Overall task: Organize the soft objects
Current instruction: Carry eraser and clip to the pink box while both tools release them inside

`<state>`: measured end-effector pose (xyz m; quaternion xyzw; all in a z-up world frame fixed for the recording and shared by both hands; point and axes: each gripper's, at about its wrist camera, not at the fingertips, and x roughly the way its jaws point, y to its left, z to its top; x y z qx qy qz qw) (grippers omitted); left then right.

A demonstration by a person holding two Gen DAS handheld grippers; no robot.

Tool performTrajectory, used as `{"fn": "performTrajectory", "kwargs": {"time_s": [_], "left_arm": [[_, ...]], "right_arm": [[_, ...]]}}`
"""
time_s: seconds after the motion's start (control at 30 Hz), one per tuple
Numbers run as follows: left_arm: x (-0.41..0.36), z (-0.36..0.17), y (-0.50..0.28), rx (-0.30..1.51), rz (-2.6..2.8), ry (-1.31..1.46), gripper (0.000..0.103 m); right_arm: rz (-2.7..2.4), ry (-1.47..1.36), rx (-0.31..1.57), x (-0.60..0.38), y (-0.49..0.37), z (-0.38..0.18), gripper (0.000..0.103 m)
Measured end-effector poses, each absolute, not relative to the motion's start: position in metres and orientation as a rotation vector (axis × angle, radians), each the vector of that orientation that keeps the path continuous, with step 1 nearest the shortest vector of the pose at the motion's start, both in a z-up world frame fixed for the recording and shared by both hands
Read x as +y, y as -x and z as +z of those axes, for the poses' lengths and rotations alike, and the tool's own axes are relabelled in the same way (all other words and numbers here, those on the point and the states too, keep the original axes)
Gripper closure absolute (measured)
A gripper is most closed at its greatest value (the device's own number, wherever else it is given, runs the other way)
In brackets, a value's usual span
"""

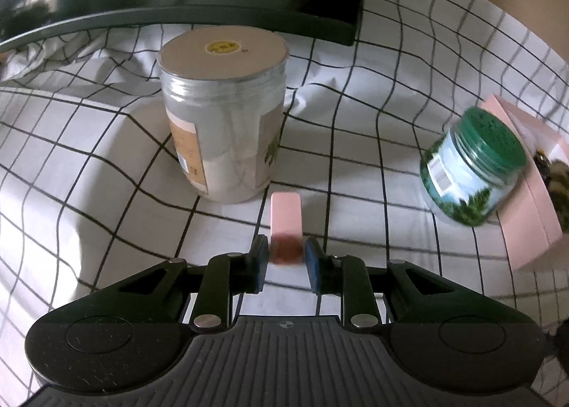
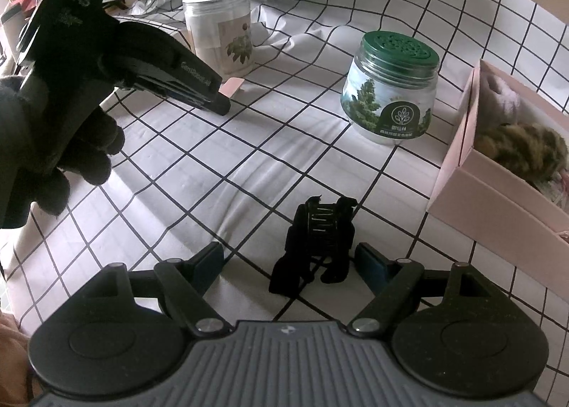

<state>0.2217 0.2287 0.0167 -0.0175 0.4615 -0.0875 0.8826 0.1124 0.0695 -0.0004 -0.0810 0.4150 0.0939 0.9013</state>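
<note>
Left tongs (image 1: 285, 257) pinch one end of a pink block (image 1: 285, 217), blue pads pressed to either side of it, the block's far end reaching toward the big jar (image 1: 222, 115). From the right wrist view, those same tongs (image 2: 222, 101) come in from the left, held by a black-gloved hand (image 2: 71, 144); the body carries pale lettering that looks like "GenRobot.AI", and the arm above it shows "AS" plus smaller writing too blurred to read. Big jar (image 2: 220, 33) stands at the back left on the checked cloth (image 2: 213, 158), clear-walled with a flat pale lid, a yellow sticker on the lid whose text is unreadable, and a side label with a plant drawing. Right tongs (image 2: 288, 261) are spread wide, pads low over the cloth on either side of a black hair claw (image 2: 316, 243) without touching it. Further right stands a small jar (image 2: 389, 90) with a green perforated lid, a tree picture and a dark green badge with a leaf emblem over Chinese characters too small to read surely. At the far right sits an open pink box (image 2: 476, 172) holding a brown furry soft toy (image 2: 522, 151) and something pale pink behind it.
</note>
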Motion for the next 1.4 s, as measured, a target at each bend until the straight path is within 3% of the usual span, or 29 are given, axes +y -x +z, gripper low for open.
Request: {"fn": "performTrajectory", "kwargs": {"time_s": [0.33, 0.43, 0.53, 0.57, 0.6, 0.93, 1.13, 1.4], "left_arm": [[0.221, 0.013, -0.223, 0.923, -0.223, -0.061, 0.079], [0.222, 0.012, -0.216, 0.903, -0.245, -0.057, 0.079], [0.221, 0.011, -0.212, 0.884, -0.257, -0.077, 0.08], [0.221, 0.012, -0.211, 0.883, -0.262, -0.077, 0.08], [0.222, 0.012, -0.209, 0.887, -0.269, -0.075, 0.08], [0.217, 0.04, -0.145, 0.901, -0.448, -0.093, 0.08], [0.173, 0.06, -0.11, 0.92, -0.664, -0.085, 0.08], [0.111, 0.111, -0.083, 0.802, -0.903, -0.069, 0.08]], "right_arm": [[0.192, 0.167, 0.858, 0.071, -0.111, 0.0, 0.022], [0.183, 0.167, 0.854, 0.07, -0.111, 0.002, 0.027], [0.167, 0.161, 0.84, 0.067, -0.11, 0.004, 0.053], [0.165, 0.159, 0.837, 0.067, -0.11, 0.006, 0.067], [0.164, 0.154, 0.84, 0.066, -0.111, 0.007, 0.068], [0.141, 0.132, 0.78, 0.056, -0.081, 0.034, 0.069], [-0.001, 0.058, 0.697, 0.012, -0.045, 0.061, 0.069], [-0.206, 0.04, 0.577, -0.039, 0.014, 0.101, 0.069]]}}
